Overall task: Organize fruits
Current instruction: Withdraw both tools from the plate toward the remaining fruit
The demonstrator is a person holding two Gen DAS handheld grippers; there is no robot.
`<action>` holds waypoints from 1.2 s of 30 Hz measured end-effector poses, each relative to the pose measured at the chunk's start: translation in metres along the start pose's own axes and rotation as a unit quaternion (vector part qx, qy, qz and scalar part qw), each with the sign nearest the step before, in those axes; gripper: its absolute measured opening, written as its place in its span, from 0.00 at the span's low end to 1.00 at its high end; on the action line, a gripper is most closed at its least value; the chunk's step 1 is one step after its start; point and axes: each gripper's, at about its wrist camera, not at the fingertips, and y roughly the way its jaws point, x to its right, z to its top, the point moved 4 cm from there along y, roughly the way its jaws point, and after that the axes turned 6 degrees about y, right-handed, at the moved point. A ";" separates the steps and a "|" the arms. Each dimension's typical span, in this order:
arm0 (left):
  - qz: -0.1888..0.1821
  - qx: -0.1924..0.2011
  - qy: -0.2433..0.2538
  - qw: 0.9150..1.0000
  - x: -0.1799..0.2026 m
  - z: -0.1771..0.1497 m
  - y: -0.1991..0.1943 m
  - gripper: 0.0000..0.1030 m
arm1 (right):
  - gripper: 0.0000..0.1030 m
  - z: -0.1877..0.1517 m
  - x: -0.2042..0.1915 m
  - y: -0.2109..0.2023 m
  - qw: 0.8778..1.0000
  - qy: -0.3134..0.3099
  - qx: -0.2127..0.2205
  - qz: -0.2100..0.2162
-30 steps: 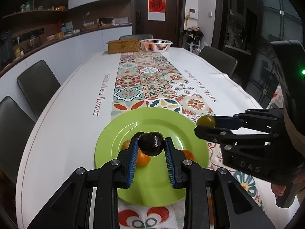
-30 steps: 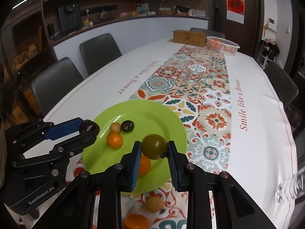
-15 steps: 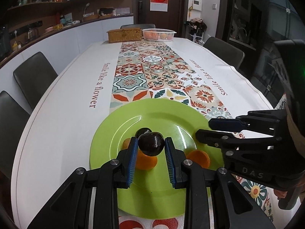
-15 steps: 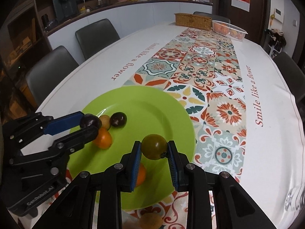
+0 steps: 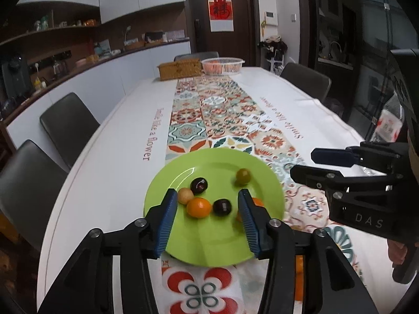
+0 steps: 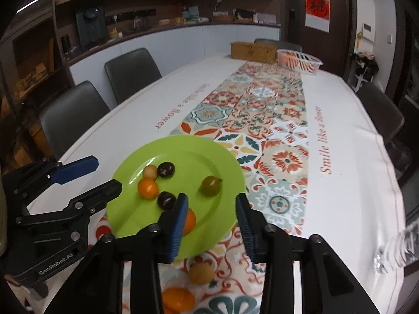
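Note:
A green plate lies on the patterned runner. On it lie two dark plums, a tan fruit, an orange, a second orange half hidden by a finger, and an olive-green fruit. My left gripper is open and empty above the plate's near side. My right gripper is open and empty above the plate's right edge. A tan fruit and an orange lie on the runner under the right gripper.
A white basket with oranges and a woven box stand at the table's far end. Grey chairs line both sides. A clear glass object shows at the right edge.
Both grippers have opened. The dark plum left the left gripper and the olive-green fruit left the right gripper; both now lie on the plate. Both grippers have drawn back a little.

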 end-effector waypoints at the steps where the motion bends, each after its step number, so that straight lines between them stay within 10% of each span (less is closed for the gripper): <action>1: 0.001 0.003 -0.001 1.000 0.002 0.001 -0.006 0.47 | 0.39 -0.002 0.000 -0.009 1.000 0.000 0.005 0.002; 21: -0.003 0.056 -0.023 0.998 0.055 -0.013 -0.106 0.76 | 0.66 -0.050 0.017 -0.120 0.997 0.013 0.072 -0.038; 36: -0.011 -0.009 -0.033 0.999 0.097 -0.048 -0.093 0.83 | 0.72 -0.102 0.057 -0.143 0.993 0.040 0.055 -0.095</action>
